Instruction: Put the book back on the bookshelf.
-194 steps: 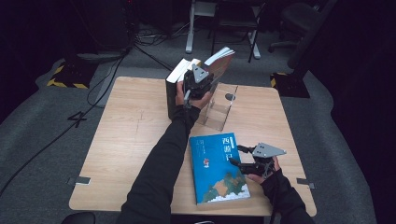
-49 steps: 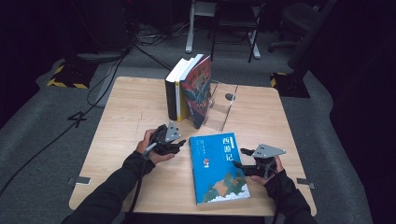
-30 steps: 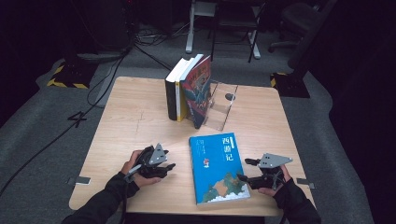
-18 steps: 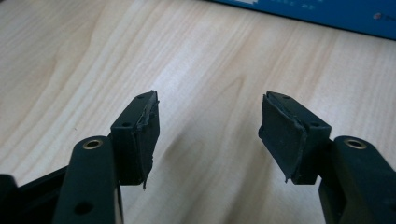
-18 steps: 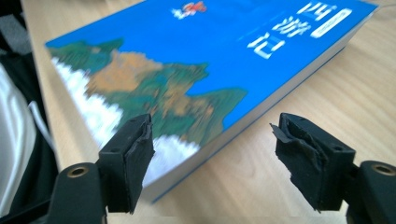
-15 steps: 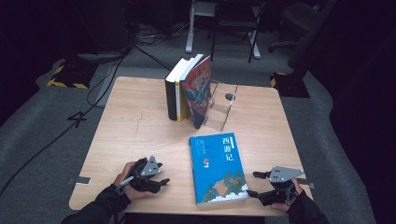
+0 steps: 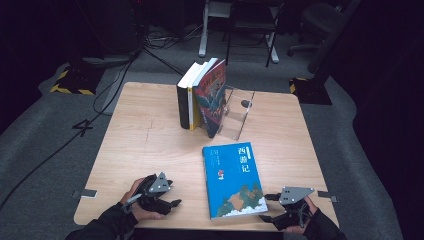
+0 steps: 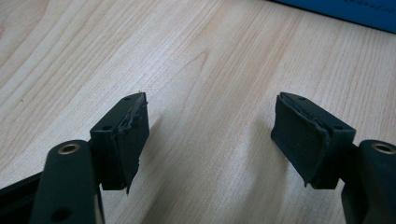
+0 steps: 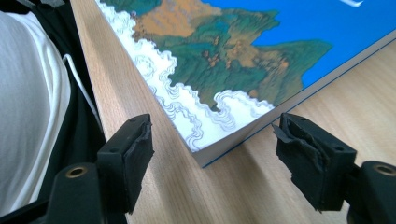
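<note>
- Two grippers sit low at the near edge of the wooden table (image 7: 150, 135), one at each front corner, with the blue book (image 7: 234, 177) flat between them.
- The left gripper (image 7: 172, 203), at about 7 o'clock on the tabletop, has its jaws spread wide over bare wood and holds nothing; in the left gripper view the book's blue edge shows at 1 o'clock, well apart from the pads (image 8: 128, 135).
- The right gripper (image 7: 265, 207), at about 5 o'clock, also has its jaws spread; in the right gripper view the book's near corner (image 9: 205, 149) lies between the jaws, touched by neither.
- That corner lies near the table's front edge, with a narrow strip of wood before the drop.
- Open wood runs along the left half of the table and around the right side of the book.
- At 12 o'clock a clear acrylic stand (image 7: 235, 112) props three upright books (image 7: 200, 97), which lean against its left side.
</note>
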The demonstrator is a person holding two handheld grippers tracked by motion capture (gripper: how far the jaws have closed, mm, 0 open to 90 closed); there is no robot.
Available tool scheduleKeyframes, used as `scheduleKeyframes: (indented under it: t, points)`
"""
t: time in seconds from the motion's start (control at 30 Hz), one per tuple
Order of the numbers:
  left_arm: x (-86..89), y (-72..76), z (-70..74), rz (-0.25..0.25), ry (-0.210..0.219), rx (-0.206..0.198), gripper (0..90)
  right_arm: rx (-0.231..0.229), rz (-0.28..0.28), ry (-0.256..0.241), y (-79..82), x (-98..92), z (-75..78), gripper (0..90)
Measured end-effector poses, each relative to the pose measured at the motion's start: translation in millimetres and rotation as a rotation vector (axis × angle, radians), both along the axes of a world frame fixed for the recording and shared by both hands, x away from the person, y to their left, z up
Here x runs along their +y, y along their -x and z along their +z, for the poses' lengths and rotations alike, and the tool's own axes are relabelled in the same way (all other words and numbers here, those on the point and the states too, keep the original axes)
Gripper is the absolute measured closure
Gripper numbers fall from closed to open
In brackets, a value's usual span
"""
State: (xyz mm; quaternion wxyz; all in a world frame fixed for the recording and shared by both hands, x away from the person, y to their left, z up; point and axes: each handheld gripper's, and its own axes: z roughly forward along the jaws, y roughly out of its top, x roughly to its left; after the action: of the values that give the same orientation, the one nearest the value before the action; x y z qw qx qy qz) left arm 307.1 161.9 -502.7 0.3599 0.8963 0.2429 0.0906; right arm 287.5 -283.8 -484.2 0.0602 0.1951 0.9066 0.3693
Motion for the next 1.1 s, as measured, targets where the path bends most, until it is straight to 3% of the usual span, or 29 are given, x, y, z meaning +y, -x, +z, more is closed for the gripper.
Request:
scheduleKeyframes:
  t: [0.5, 1.1]
  points:
    - [-0.9, -1.9, -1.9, -0.004, 0.012, -0.008, 21.7, 0.006, -0.026, 0.003, -4.6, 7.9, -10.7, 26.8]
    - [-3.5, -3.7, -2.0, 0.000, 0.012, -0.007, 20.9, 0.003, -0.046, 0.011, -3.9, 11.6, -10.9, 24.7]
